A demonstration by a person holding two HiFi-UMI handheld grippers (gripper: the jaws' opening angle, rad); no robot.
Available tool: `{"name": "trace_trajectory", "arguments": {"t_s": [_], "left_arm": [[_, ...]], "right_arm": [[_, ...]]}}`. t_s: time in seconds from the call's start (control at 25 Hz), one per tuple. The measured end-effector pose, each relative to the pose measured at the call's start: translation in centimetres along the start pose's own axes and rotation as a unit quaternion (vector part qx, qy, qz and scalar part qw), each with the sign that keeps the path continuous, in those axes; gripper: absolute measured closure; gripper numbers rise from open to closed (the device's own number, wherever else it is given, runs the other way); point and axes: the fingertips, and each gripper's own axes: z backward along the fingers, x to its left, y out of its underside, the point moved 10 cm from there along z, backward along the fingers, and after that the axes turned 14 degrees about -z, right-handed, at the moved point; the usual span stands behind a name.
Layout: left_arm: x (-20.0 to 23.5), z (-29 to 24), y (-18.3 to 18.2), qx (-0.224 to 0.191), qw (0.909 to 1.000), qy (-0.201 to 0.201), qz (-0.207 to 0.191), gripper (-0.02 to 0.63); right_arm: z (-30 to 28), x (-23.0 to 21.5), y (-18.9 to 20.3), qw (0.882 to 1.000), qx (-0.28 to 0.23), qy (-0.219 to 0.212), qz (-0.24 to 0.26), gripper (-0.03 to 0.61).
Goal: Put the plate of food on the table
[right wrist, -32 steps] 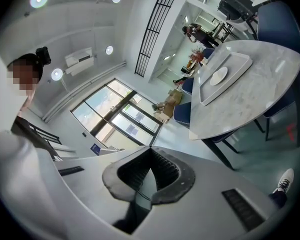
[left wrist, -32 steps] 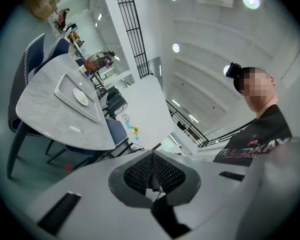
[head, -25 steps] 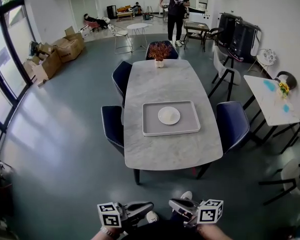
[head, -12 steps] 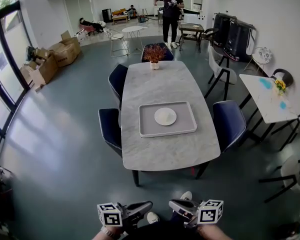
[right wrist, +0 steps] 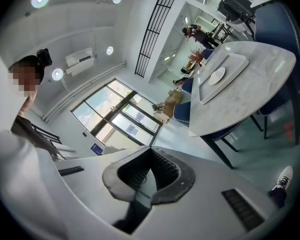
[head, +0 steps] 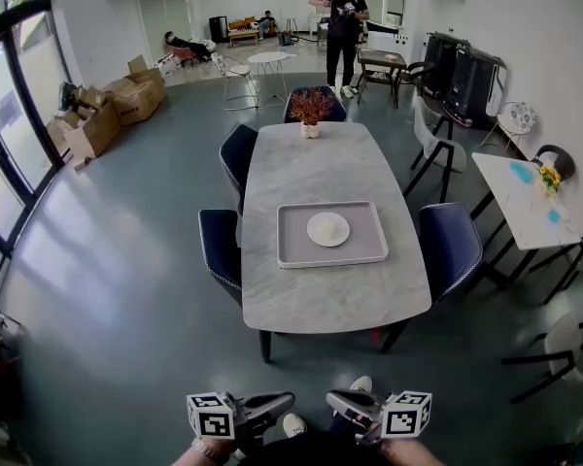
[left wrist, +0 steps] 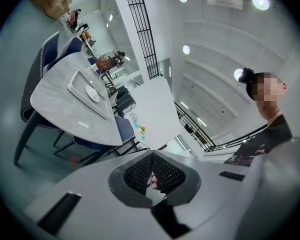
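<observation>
The left hand-held gripper (head: 286, 399) and right hand-held gripper (head: 336, 399) hang clenched on nothing, well short of the surface (head: 316, 158). The plate (head: 328, 229) lies in a tray (head: 296, 252) there; it looks stiff, slick and breakable, best pinched at the rim.

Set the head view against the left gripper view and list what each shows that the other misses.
Only the head view: the right gripper, the marker cubes on both grippers, and the person's shoes on the floor.
Only the left gripper view: the left gripper seen head-on, its jaws shut with nothing between them, the ceiling lights, and the upper body of the person holding the grippers.
Both: the marble table, the grey tray on it, the white plate in the tray, and the plant at the table's far end.
</observation>
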Motion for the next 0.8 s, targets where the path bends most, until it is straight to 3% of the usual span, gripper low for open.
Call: {"name": "trace_trajectory", "arguments": {"t_s": [0.24,0.8], "left_arm": [[-0.2,-0.2,-0.3,-0.026,0.9996,-0.004,0.007,0.606],[-0.7,-1.2,-0.3,-0.02,0.9997,0.006,0.013,0.606]], "right_arm": [[0.2,-0.2,0.1,1.0,-0.002,-0.004,-0.001,0.568],[1.0,-0.9,-0.2,1.0,-0.016,-0.013,-0.004,0.568]]}}
